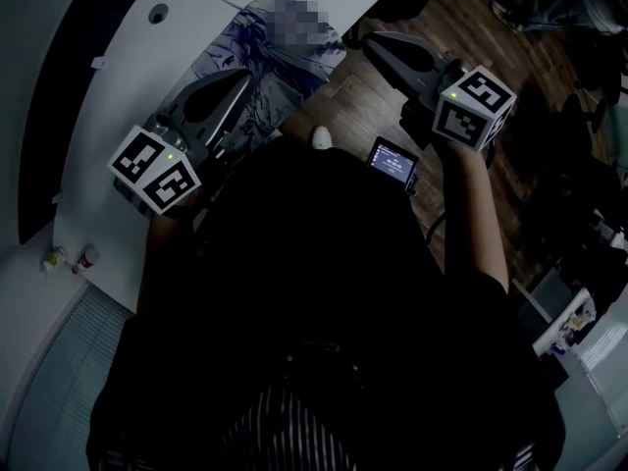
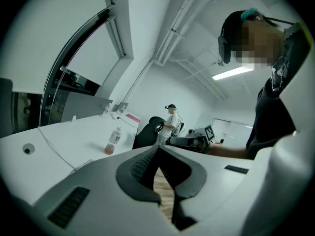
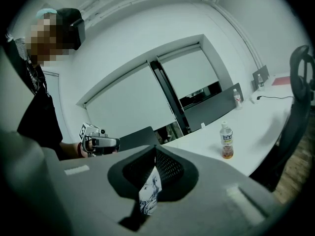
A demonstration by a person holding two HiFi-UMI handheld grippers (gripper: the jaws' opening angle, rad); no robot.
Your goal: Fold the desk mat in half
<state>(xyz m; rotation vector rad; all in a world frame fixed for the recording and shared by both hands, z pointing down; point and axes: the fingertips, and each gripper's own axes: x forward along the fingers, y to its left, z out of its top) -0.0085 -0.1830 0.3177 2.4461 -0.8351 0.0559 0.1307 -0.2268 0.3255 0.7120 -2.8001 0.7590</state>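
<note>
The desk mat [image 1: 280, 42], pale with a dark blue print, lies on the white desk [image 1: 118, 77], and its right edge reaches the desk's rim. My left gripper [image 1: 240, 77] hovers over the mat's near end, pointing up and to the right. Its jaws are shut with nothing in them [image 2: 157, 149]. My right gripper [image 1: 371, 39] hangs by the mat's right edge, over the wood floor. Its jaws are also shut [image 3: 155, 147]. A strip of the printed mat [image 3: 147, 195] shows through the gap behind the tips. No mat shows beyond the tips.
A drink bottle [image 3: 226, 140] stands on the long white desk, with a dark office chair [image 3: 298, 102] beside it. Another person [image 2: 171, 122] stands far off. A small screen device [image 1: 392, 160] hangs at my waist. Two small bottles [image 1: 69, 258] sit at the lower left.
</note>
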